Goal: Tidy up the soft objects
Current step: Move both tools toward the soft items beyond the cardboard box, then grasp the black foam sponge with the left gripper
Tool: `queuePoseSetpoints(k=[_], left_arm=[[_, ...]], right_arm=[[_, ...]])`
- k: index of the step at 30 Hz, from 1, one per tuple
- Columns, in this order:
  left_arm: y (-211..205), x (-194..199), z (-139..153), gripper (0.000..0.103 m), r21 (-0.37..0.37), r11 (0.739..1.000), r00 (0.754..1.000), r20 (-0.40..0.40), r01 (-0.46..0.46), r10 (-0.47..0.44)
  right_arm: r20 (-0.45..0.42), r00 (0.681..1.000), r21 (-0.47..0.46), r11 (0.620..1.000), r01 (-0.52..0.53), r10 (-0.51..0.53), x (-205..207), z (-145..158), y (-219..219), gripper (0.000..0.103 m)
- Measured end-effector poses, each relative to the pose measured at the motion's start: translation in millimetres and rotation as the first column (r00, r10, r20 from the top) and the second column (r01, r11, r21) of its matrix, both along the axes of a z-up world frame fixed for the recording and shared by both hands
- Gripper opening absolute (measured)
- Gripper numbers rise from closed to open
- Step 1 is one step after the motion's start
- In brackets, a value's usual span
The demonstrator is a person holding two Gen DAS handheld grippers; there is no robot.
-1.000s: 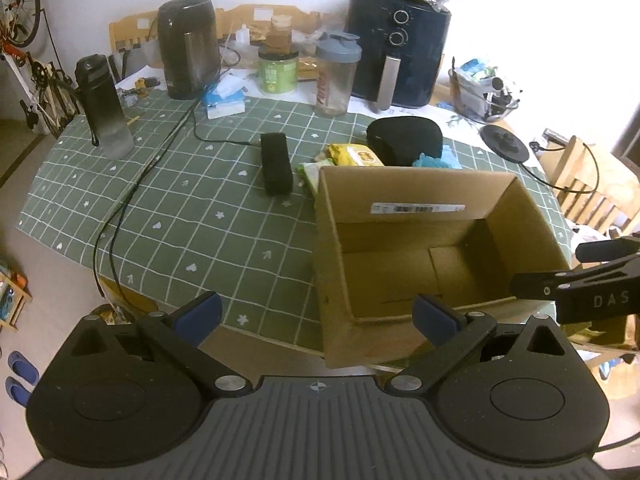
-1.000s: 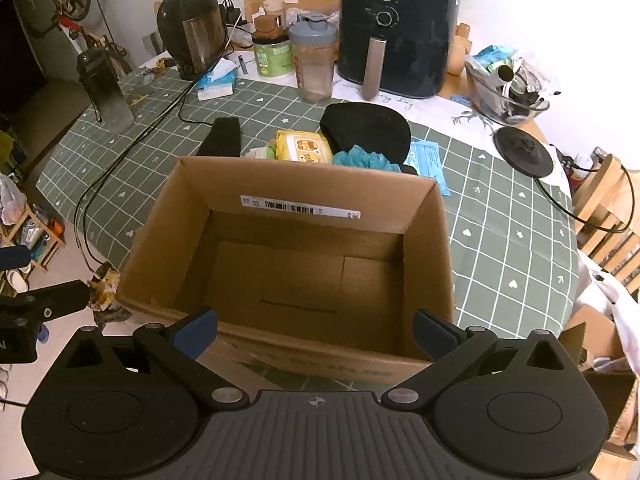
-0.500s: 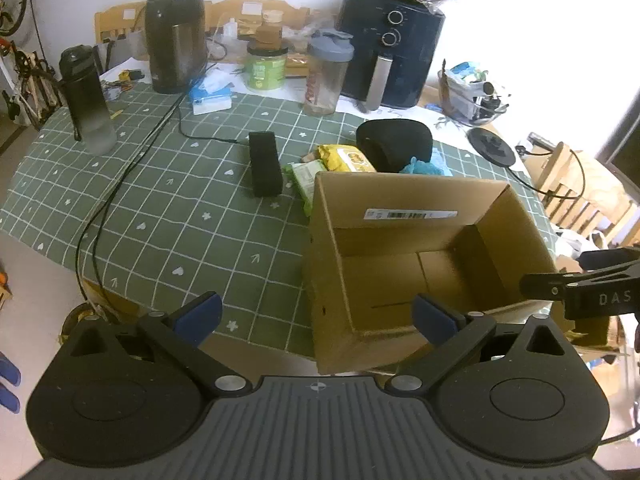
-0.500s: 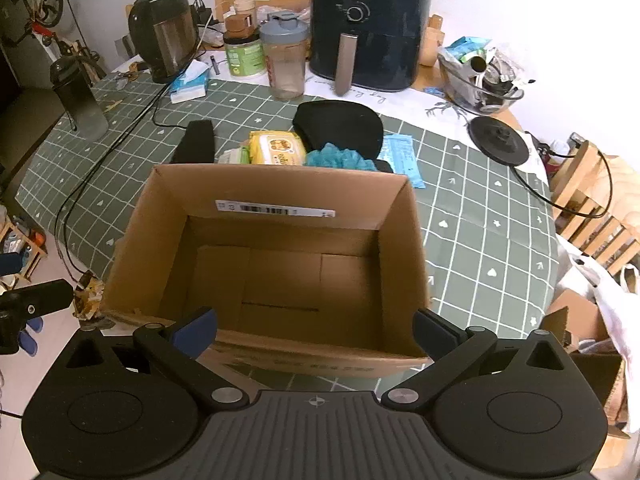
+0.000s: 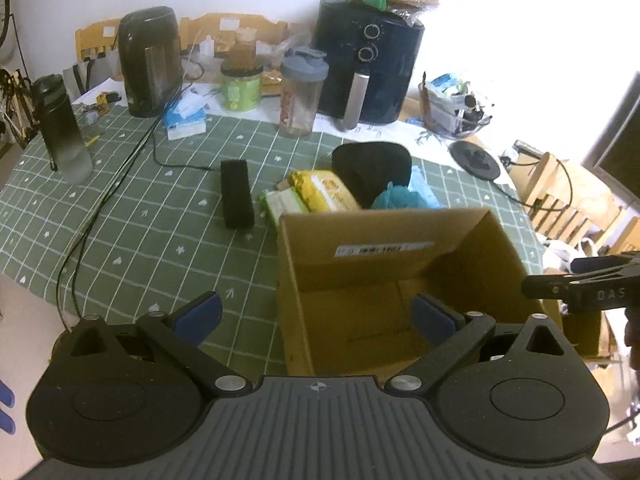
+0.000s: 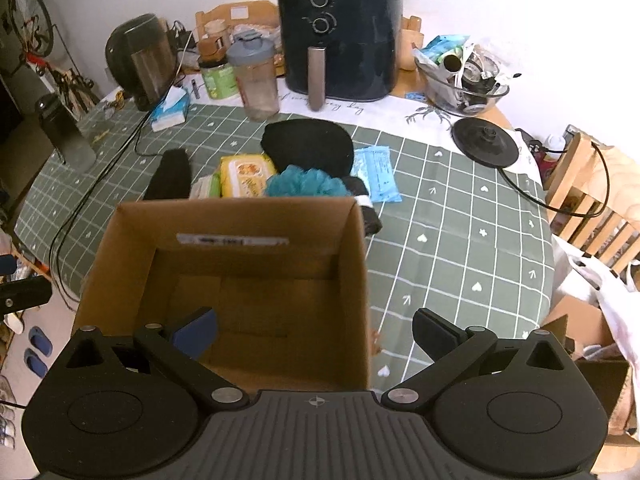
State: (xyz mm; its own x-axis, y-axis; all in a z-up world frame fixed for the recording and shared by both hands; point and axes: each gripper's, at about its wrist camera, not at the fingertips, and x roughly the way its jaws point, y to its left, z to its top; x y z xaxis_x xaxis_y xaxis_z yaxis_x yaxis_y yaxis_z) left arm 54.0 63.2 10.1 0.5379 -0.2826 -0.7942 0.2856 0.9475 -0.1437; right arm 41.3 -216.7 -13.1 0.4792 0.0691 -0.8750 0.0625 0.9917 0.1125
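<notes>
An open, empty cardboard box (image 5: 384, 236) (image 6: 240, 216) stands at the near edge of the green checked table (image 5: 120, 216). Behind it lie soft things: a black cap (image 6: 308, 146), a teal bath pouf (image 6: 306, 184), a yellow wipes pack (image 6: 246, 174), a green-white pack (image 5: 282, 204), a blue packet (image 6: 378, 174), a black folded cloth (image 5: 237, 194) and a dark sock (image 6: 366, 208). My left gripper (image 5: 316, 316) is open and empty over the box's near left corner. My right gripper (image 6: 316, 330) is open and empty over the box's near right wall.
At the back stand an air fryer (image 6: 340, 36), a shaker bottle (image 6: 256, 76), a green jar (image 5: 240, 88), a kettle (image 5: 150, 60), a tissue pack (image 5: 186, 122) and a dark bottle (image 5: 60, 128). A cable (image 5: 108, 196) crosses the left side. A kettle base (image 6: 484, 142) and bowl (image 6: 460, 80) sit right.
Both grippers moved forward over the box and shifted right; the box now sits lower and nearer in each view. Nothing on the table has moved.
</notes>
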Motion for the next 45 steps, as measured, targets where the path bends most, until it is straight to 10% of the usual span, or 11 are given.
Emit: queuePoseSetpoints(k=[28, 45], left_arm=[[-45.3, 36.1, 8.7, 0.103, 0.014, 0.991, 0.991, 0.026, -0.131, 0.130], [-15.1, 134.9, -19.1, 0.103, 0.092, 0.987, 0.991, 0.021, -0.133, 0.132]], right_arm=[[-0.013, 0.996, 0.081, 0.993, -0.084, 0.085, 54.1, -28.7, -72.9, 0.103], [-0.003, 1.000, 0.092, 0.996, -0.011, 0.012, 94.0, -23.5, -72.1, 0.103]])
